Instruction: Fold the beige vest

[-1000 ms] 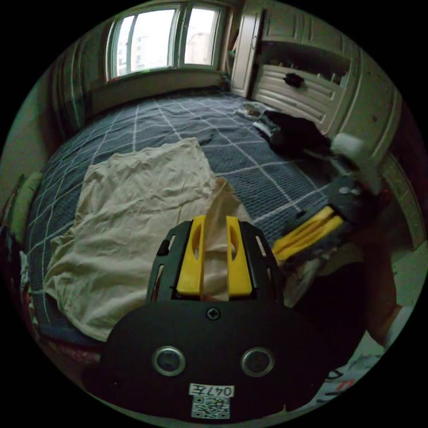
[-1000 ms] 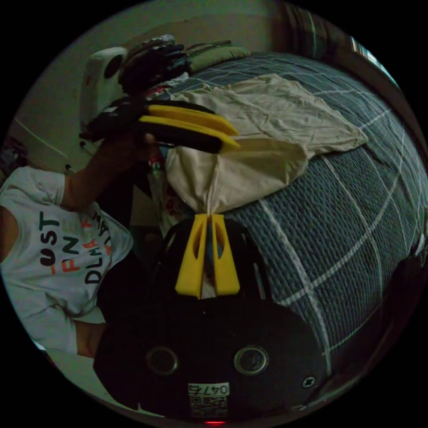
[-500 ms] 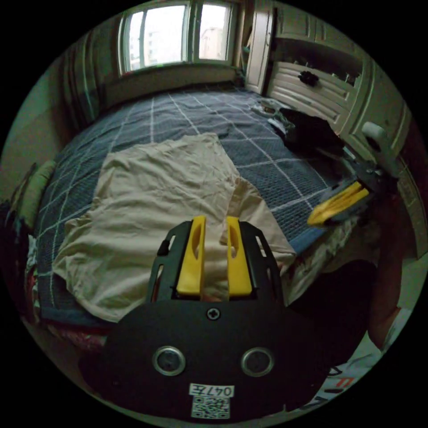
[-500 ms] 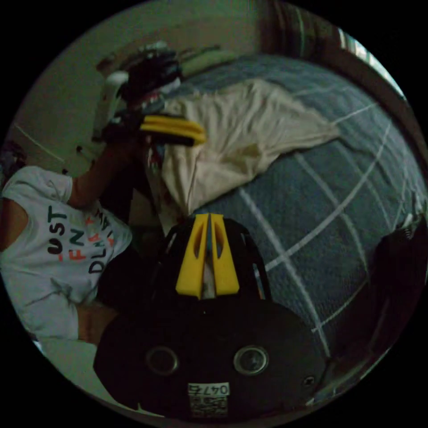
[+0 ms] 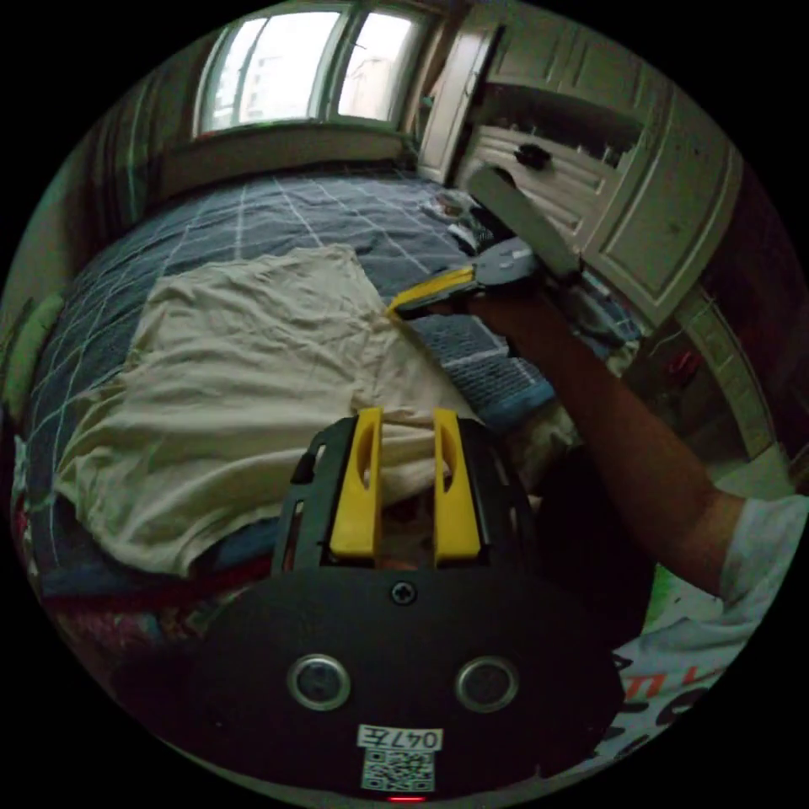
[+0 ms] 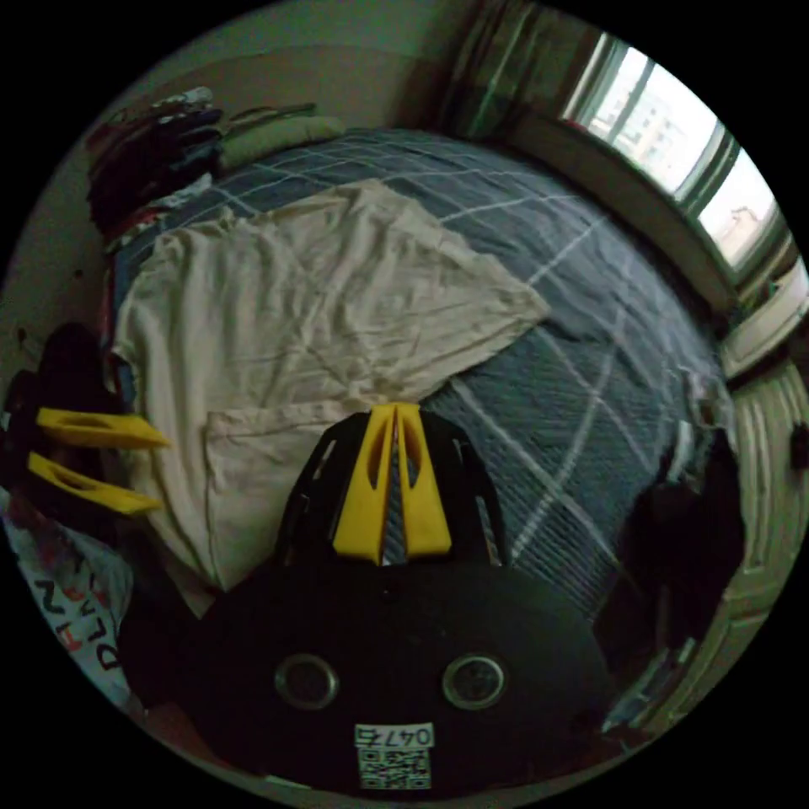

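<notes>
Released since a second ago, the beige vest (image 5: 253, 371) now lies flat on the bed (image 6: 590, 354), soft, light and wrinkling easily, best pinched at its edge, where the right gripper (image 6: 396, 410) rests with jaws together, while the left gripper (image 5: 404, 417) hangs with jaws apart.

Beige vest (image 5: 244, 371): lying spread and creased on the bed (image 5: 278, 211), its near edge hanging over the bed's side. Bed: wearing a dark blue checked cover. Left gripper (image 5: 405, 421): hovering at the near edge of the vest, yellow jaws standing apart, nothing between them. Right gripper (image 5: 396, 308): reaching in on a person's bare arm (image 5: 615, 438), jaw tips together and touching the vest's right edge. Window (image 5: 286, 67): showing daylight beyond the bed. Pale cabinets (image 5: 590, 168): standing to the right.
</notes>
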